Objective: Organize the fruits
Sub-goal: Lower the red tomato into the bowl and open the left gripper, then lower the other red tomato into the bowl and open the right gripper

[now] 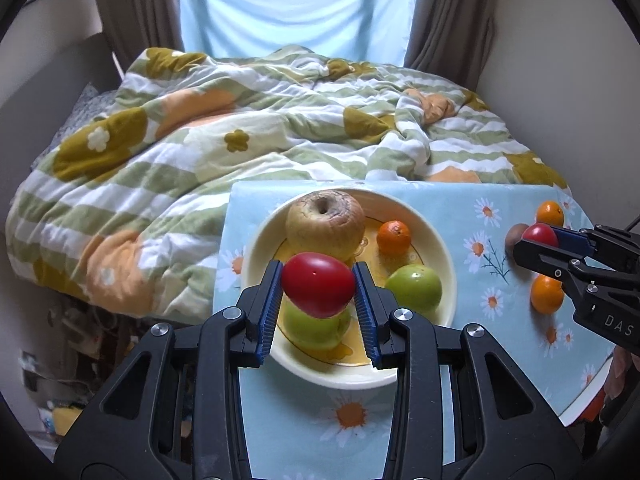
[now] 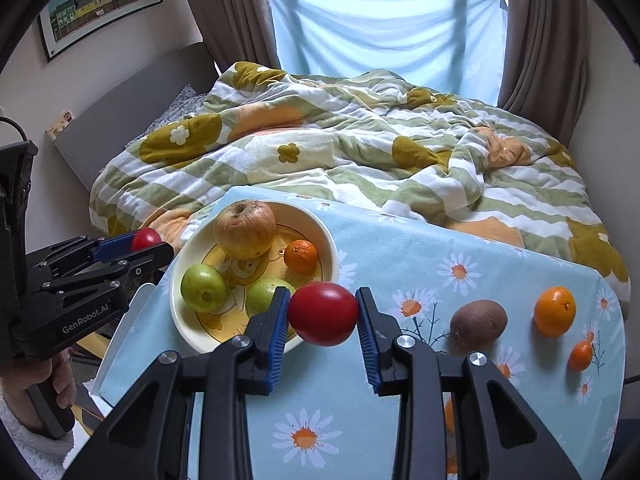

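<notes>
My left gripper (image 1: 318, 288) is shut on a red tomato (image 1: 318, 292) and hangs over the near part of the cream bowl (image 1: 448, 280). The bowl holds a wrinkled apple (image 1: 326, 220), a small orange (image 1: 394, 237) and two green apples (image 1: 414, 289). My right gripper (image 2: 323, 316) is shut on a second red tomato (image 2: 323, 314), above the tablecloth just right of the bowl (image 2: 176, 300). Each gripper also shows in the other's view: the right gripper (image 1: 538, 240) at the right edge, the left gripper (image 2: 150, 242) beside the bowl's left rim.
On the daisy-print tablecloth (image 2: 400, 264) to the right lie a brown kiwi (image 2: 478, 323), an orange (image 2: 555, 311) and a smaller orange (image 2: 581, 355). A bed with a rumpled quilt (image 2: 340, 152) stands right behind the table. A hand (image 2: 60, 380) grips the left gripper's handle.
</notes>
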